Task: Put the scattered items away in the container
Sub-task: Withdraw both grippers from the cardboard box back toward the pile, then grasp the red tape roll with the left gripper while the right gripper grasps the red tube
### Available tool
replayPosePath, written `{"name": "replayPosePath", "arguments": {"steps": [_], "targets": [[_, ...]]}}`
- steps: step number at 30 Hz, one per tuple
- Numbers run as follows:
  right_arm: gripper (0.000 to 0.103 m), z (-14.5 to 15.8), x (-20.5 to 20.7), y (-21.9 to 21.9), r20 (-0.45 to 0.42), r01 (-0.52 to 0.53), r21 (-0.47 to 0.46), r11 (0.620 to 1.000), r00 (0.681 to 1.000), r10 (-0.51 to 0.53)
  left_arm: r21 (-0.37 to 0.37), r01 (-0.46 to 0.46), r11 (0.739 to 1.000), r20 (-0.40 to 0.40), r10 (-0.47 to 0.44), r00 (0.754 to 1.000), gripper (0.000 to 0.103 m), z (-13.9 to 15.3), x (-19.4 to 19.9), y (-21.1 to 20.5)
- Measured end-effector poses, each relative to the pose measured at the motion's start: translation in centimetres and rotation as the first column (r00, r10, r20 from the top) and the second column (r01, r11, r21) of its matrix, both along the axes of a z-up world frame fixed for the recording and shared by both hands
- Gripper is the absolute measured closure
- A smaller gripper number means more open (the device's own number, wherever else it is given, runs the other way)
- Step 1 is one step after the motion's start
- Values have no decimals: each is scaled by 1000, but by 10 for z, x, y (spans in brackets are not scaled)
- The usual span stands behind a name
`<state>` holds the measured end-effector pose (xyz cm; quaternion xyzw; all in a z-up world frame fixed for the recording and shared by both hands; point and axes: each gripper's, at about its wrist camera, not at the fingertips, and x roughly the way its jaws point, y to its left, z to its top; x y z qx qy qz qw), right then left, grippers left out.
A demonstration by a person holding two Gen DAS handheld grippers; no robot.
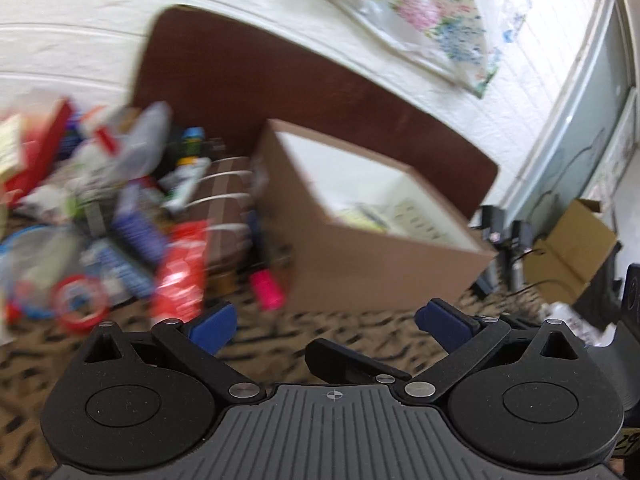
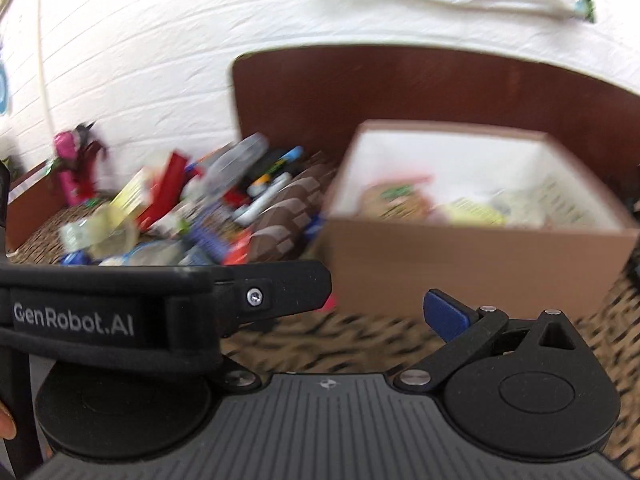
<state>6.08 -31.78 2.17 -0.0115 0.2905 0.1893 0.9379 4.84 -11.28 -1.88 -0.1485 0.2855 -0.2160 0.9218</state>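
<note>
Left wrist view takes in a white-painted brick wall [image 1: 72,40] behind a dark brown headboard-like panel [image 1: 240,92], with a leopard-patterned cover [image 1: 320,324] spread beneath everything. On that cover stands the cardboard box [image 1: 360,264], open-topped and white inside, with a few pale packets lying in its bottom. Left of the box sprawls the pile of scattered items [image 1: 120,208], blurred: a red carton, clear plastic bags, blue packets, a red foil packet [image 1: 180,272] and a red tape roll [image 1: 80,304]. A pink marker-like object [image 1: 267,289] lies just beside the box's near corner. The left tool [image 1: 324,322] hangs above the cover with its blue-tipped fingers [image 1: 212,322] spread wide, nothing between them.

Right wrist view shows the same box [image 2: 460,264] to the right and the pile [image 2: 192,208] to the left. The right tool [image 2: 332,312] is partly hidden: a black strap [image 2: 100,312] marked GenRobot.AI crosses over its left finger, so only the right blue pad [image 2: 444,314] shows, set well out to the side. I cannot tell whether it grips anything.
</note>
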Motion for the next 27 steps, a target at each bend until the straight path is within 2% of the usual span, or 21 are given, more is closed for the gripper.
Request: {"name": "replayPosePath", "arguments": {"steps": [8, 12, 15, 18, 22, 25, 27], "targets": [[0, -36, -20, 71, -35, -18, -54, 998, 999, 16, 0, -127, 992, -41, 127, 991, 0, -22, -16, 77], [0, -51, -16, 87, -56, -17, -94, 995, 998, 11, -24, -188, 982, -83, 186, 979, 0, -34, -8, 105], [0, -57, -10, 95, -63, -18, -118, 993, 998, 11, -37, -212, 977, -114, 206, 972, 5, -42, 3, 117], [0, -61, 0, 98, -70, -16, -118, 993, 998, 8, -37, -218, 975, -125, 212, 969, 12, -47, 15, 122], [1, -65, 10, 99, -84, -26, -69, 997, 996, 20, -57, -241, 969, -155, 230, 961, 25, -53, 30, 127], [11, -69, 19, 102, -95, -48, -42, 998, 995, 43, -65, -261, 963, -164, 248, 955, 40, -53, 43, 129], [20, -71, 27, 104, -105, -39, -30, 999, 994, 36, -44, -277, 960, -152, 267, 952, 50, -53, 50, 129]]}}
